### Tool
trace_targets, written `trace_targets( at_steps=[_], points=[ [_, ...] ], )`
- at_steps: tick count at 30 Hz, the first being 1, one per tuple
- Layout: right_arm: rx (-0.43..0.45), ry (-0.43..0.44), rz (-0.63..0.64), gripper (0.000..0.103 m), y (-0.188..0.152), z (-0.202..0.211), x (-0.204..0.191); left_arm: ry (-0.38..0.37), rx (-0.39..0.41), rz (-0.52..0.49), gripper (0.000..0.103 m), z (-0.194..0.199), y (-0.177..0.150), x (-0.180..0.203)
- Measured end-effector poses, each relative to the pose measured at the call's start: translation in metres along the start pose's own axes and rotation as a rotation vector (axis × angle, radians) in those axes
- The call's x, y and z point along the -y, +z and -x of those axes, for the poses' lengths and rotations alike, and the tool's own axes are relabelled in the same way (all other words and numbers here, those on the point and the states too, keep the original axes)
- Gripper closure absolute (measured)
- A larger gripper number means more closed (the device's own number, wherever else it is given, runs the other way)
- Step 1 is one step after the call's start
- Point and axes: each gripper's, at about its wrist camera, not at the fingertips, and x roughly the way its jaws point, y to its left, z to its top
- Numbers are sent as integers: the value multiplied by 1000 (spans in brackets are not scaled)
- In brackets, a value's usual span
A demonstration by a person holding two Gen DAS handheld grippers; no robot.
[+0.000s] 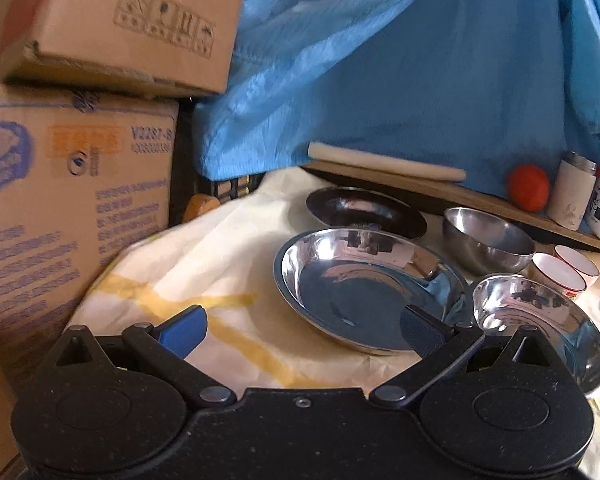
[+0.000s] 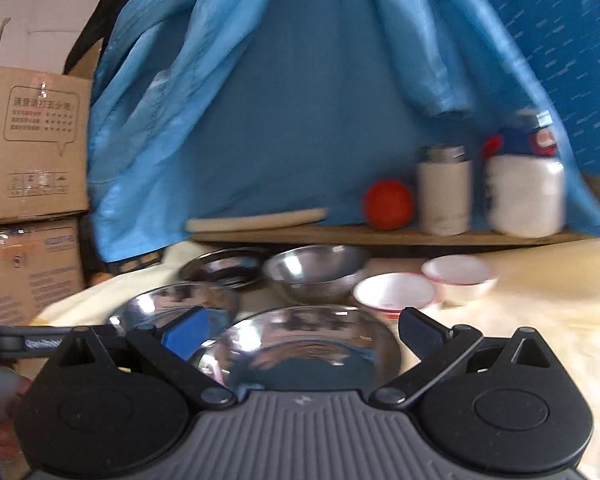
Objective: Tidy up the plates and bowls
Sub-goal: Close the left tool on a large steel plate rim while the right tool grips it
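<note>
In the left wrist view my left gripper (image 1: 302, 330) is open, its right finger over the near rim of a large steel plate (image 1: 364, 288). A darker steel plate (image 1: 364, 210) lies behind it, a deep steel bowl (image 1: 488, 240) to the right, a smaller steel plate (image 1: 540, 316) at near right, and two white red-rimmed bowls (image 1: 560, 272) beyond. In the right wrist view my right gripper (image 2: 300, 332) is open just above the smaller steel plate (image 2: 312, 348). The large plate (image 2: 172, 304), dark plate (image 2: 224, 266), steel bowl (image 2: 316, 276) and white bowls (image 2: 396, 292) lie around it.
A cream cloth (image 1: 204, 264) covers the table. Cardboard boxes (image 1: 60, 200) stack at left. Blue fabric (image 2: 300, 100) hangs behind. A wooden board (image 2: 380, 234) at the back carries a rolling pin (image 2: 256, 218), a red ball (image 2: 388, 204), a white flask (image 2: 444, 192) and a jar (image 2: 526, 188).
</note>
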Motion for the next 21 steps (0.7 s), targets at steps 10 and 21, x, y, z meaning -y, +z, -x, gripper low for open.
trace_targets(
  at_steps=[10, 21],
  points=[
    [-107, 160, 32, 0, 31, -63, -15, -49, -33, 54, 2, -21, 7, -9],
    [-242, 281, -35, 8, 40, -116, -21, -121, -52, 100, 20, -35, 5, -11]
  ],
)
